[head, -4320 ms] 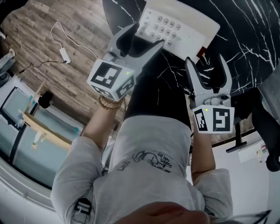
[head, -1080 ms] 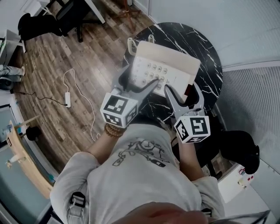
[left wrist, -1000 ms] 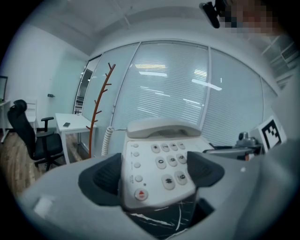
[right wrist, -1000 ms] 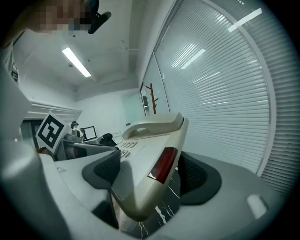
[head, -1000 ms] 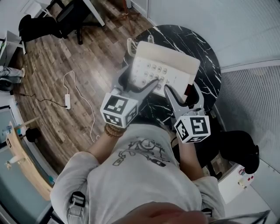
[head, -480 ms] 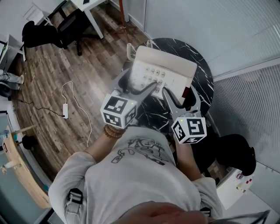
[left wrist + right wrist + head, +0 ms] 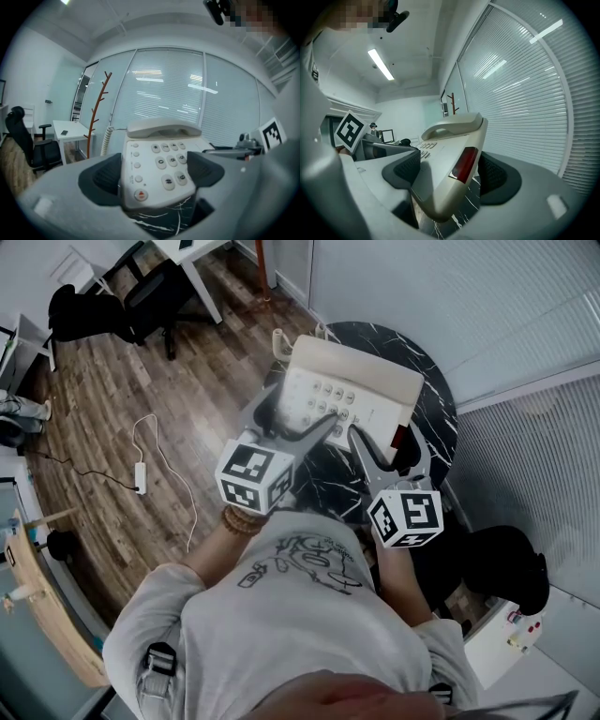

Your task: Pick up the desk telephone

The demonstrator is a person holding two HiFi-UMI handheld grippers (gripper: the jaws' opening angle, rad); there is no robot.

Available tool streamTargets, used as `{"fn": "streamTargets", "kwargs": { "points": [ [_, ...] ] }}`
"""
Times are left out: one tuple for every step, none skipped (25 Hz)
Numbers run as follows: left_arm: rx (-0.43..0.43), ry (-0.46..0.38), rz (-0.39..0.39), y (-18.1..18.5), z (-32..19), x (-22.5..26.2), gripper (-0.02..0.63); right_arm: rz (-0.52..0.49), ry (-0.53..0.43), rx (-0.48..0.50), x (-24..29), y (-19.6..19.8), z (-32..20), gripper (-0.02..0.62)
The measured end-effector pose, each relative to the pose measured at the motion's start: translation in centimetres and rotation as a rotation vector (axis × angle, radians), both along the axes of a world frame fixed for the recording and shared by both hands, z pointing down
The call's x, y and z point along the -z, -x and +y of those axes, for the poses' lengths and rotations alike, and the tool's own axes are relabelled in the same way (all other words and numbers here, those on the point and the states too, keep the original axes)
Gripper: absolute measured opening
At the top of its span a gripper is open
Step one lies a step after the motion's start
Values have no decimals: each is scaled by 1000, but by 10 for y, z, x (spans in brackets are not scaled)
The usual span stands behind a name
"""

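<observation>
The beige desk telephone (image 7: 352, 395), handset on its cradle, hangs level over the round black marble table (image 7: 433, 390). My left gripper (image 7: 298, 412) is shut on its near left corner, by the keypad. My right gripper (image 7: 386, 439) is shut on its near right corner, by the red window. In the left gripper view the telephone (image 7: 157, 164) fills the gap between the dark pads (image 7: 105, 180), with the marble showing under it. In the right gripper view its side (image 7: 450, 159) sits wedged between both pads (image 7: 497, 178).
The telephone's coiled cord (image 7: 108, 136) hangs off its far left side. A white power strip with cable (image 7: 141, 479) lies on the wood floor at left. Office chairs (image 7: 141, 296) and a desk stand further off; a dark chair (image 7: 511, 568) sits at right, a blind-covered glass wall beyond the table.
Both grippers have risen together with the telephone held between them, so it now covers more of the small table in the head view. Neither grip has changed.
</observation>
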State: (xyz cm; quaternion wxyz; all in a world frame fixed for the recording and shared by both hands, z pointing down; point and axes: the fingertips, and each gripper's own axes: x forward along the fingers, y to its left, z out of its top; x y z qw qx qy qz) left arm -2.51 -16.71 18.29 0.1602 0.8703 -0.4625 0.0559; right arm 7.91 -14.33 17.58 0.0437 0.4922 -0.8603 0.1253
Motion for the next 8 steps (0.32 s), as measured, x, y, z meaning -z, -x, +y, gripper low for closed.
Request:
{"fn": "streamTargets", "kwargs": {
  "points": [
    [0,0,0,-1,0,-1,437,-1,0,0,-1,-1,0,379],
    [1,1,-1,-1,-1,-2,437,-1,0,0,-2,-1,-1,380],
    [2,1,-1,-2,-1,-3,437,-1,1,1,-3,-2,-2,380],
    [3,2,-2,-2,-2,-4,437,-1,1,1,-4,-2,-2,380],
    [4,2,-2,-3,-2,-5,437,-1,2,1,-5,-3,-3,380],
    [4,3,-1,-3,-3,-6,437,-1,2,1,-6,-3,-3,380],
    [5,4,-1,-3,-4,-7,437,-2,2,1,-7,-3,-4,380],
    [6,5,0,-4,-4,-8,437,-2,3,1,-8,-4,-5,380]
  ]
}}
